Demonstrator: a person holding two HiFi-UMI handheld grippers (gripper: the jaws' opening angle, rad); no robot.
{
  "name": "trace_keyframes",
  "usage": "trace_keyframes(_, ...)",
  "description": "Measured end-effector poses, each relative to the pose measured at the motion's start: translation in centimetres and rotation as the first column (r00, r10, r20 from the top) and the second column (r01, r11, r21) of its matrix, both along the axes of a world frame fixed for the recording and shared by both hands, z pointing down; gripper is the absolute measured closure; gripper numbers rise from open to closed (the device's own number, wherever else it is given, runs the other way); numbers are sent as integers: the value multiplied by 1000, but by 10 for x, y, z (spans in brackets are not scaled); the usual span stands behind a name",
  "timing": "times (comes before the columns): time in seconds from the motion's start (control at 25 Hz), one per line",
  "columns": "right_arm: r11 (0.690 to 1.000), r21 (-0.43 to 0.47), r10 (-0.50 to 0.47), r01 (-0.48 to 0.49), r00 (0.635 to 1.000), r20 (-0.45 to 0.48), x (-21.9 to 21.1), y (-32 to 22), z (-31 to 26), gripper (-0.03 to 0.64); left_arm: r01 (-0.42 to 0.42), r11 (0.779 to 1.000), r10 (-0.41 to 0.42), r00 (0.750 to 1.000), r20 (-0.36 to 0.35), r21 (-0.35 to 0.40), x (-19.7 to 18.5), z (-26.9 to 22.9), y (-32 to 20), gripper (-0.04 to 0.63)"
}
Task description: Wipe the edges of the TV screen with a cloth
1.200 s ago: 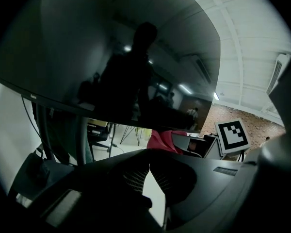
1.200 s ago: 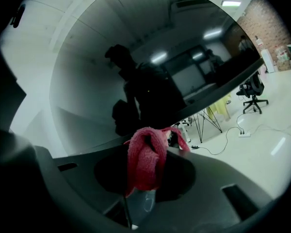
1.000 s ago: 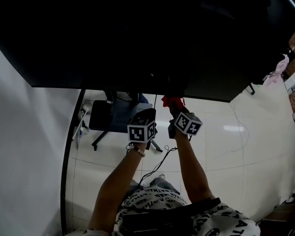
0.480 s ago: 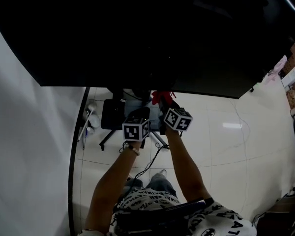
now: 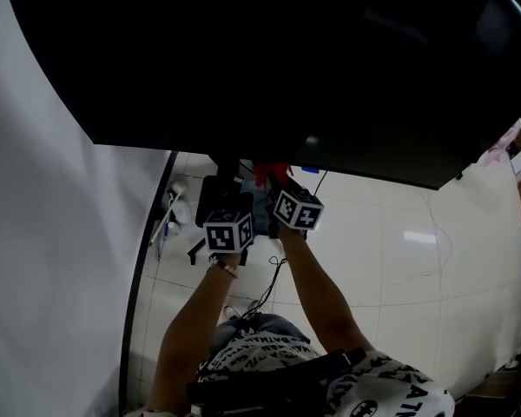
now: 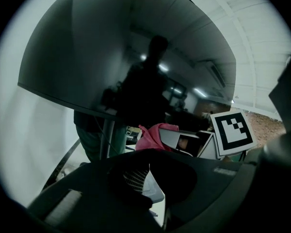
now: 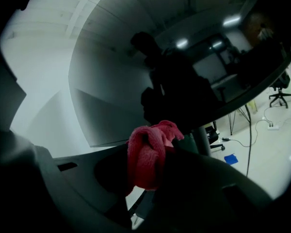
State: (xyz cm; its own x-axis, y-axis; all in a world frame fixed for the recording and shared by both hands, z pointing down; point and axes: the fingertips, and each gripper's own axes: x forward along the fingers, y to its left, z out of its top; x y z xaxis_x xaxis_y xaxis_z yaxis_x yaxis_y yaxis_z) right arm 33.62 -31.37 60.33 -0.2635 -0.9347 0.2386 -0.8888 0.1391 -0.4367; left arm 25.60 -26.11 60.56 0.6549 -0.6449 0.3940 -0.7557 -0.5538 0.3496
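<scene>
Below the TV screen (image 5: 286, 59), right hand-held gripper (image 7: 148, 171) pinches cloth (image 7: 144, 152).

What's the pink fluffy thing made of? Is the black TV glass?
The cloth looks like soft terry or microfibre: it is fuzzy and bunched in limp folds. The TV screen looks like glossy glass or hard plastic, since it mirrors room lights; I can't tell which.

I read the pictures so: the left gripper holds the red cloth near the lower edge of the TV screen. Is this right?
Not quite: it is the right gripper that holds the red cloth; the right gripper view shows it clamped between those jaws. The left gripper holds nothing. The cloth is indeed near the lower edge of the TV screen.
</scene>
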Motion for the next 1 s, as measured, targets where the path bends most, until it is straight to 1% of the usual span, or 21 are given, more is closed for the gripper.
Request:
trace_keyframes(0.04,1000,-7,-11,11,1000,5,-9,-4,3,508,11,1000,-11,1000,5,5,-6,0,-4,604)
trace_keyframes(0.16,998,19,-59,59,998,24,-33,-19,6,508,57,998,-57,998,14,21,-28,-1,-11,604)
trace_keyframes(0.28,996,8,-89,89,995,42,-57,-30,10,508,108,993,-108,994,10,42,-56,-6,-15,604)
trace_keyframes(0.48,994,-9,-110,110,993,41,-88,-49,17,508,142,989,-142,990,1,35,-94,-1,-33,604)
trace_keyframes(0.64,995,-14,-98,98,995,13,-122,-72,23,508,157,988,-157,988,-16,12,-135,8,-54,604)
trace_keyframes(0.72,996,-18,-87,87,996,5,-142,-82,27,508,156,988,-156,988,-11,3,-158,15,-60,604)
trace_keyframes(0.88,996,-25,-87,86,996,-21,-191,-101,28,508,154,988,-154,988,-13,-15,-204,22,-74,604)
trace_keyframes(1.0,996,-27,-91,90,995,-32,-227,-113,28,508,156,988,-157,987,-21,-12,-240,23,-84,604)
